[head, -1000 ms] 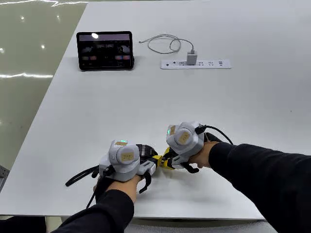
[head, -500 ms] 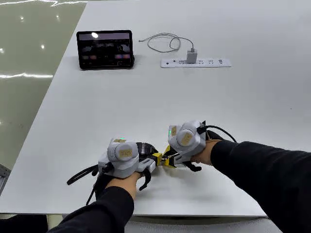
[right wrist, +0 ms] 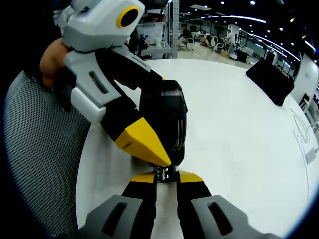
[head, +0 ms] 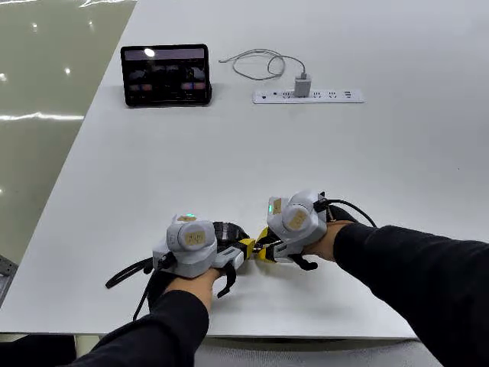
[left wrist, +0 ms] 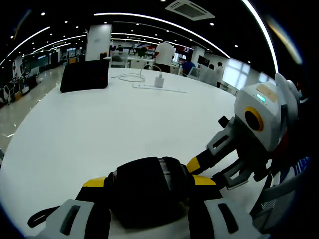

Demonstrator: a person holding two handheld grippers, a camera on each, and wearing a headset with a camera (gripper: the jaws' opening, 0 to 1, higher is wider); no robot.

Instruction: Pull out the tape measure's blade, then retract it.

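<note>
A black tape measure (left wrist: 149,196) sits low over the white table (head: 229,153) near its front edge, and my left gripper (left wrist: 149,181) is shut on its case from both sides. In the head view the case (head: 229,232) shows just right of the left gripper (head: 238,251). My right gripper (right wrist: 166,178) faces it from the right, its yellow-tipped jaws shut on the small metal end of the blade (right wrist: 165,172) right at the case (right wrist: 167,122). Hardly any blade is out. The right gripper (head: 262,251) almost touches the left one.
A dark tablet (head: 165,74) stands at the back left. A white power strip (head: 307,97) with a charger and looped cable (head: 260,67) lies at the back centre. The table's left edge (head: 72,164) drops to a glossy floor. Black straps (head: 126,274) trail from the left gripper.
Both grippers keep their hold on the tape measure. The right gripper has edged slightly to the right; the head view has tilted a little.
</note>
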